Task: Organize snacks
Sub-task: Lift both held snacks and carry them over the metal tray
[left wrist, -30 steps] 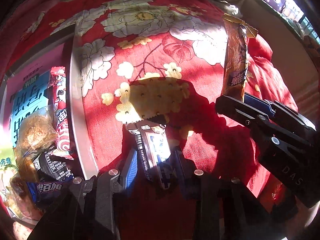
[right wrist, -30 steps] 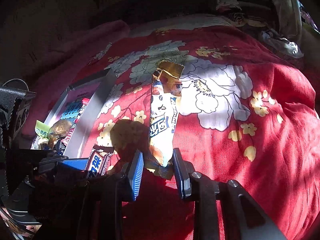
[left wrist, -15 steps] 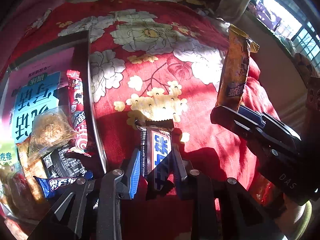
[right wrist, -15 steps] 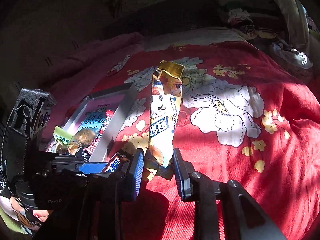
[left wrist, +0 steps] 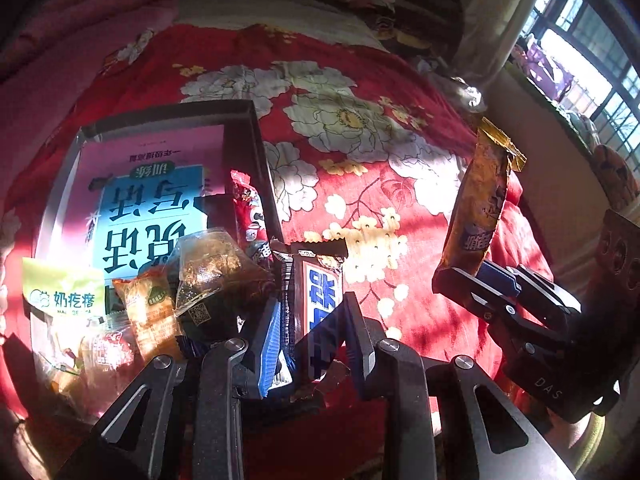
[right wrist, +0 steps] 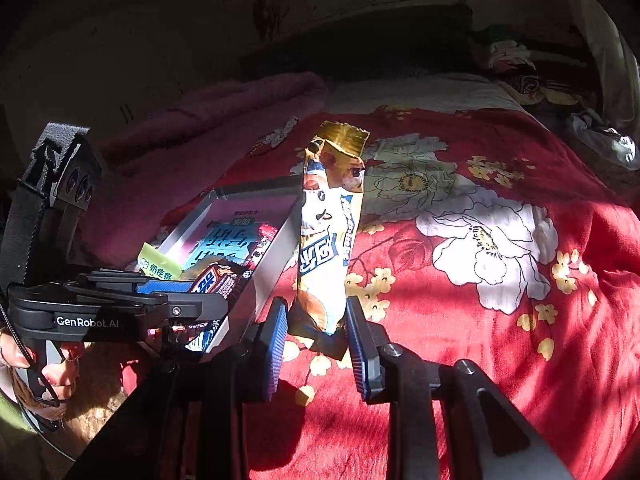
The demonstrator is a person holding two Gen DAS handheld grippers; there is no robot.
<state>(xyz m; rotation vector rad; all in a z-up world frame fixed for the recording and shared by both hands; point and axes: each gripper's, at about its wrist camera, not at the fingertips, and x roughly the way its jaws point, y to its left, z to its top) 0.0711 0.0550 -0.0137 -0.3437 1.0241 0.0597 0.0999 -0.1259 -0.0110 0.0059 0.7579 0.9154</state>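
Both bars are now lifted off the quilt (left wrist: 360, 80): left gripper (left wrist: 312, 332), jaws just tightened, clamps the dark bar (left wrist: 316, 292); right gripper (right wrist: 316, 340), at three o'clock, grips the gold-topped packet (right wrist: 328, 240). "GenRobot.AI" is legible.

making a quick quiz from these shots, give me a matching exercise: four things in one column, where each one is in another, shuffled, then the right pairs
Things:
1. dark bar with blue label
2. gold-topped packet
3. green sachet
4. red floral blanket

Places:
A. lying in the open box
B. under the box
C. upright in the right gripper
D. clamped in the left gripper

Pairs: 1-D, 2-C, 3-A, 4-B
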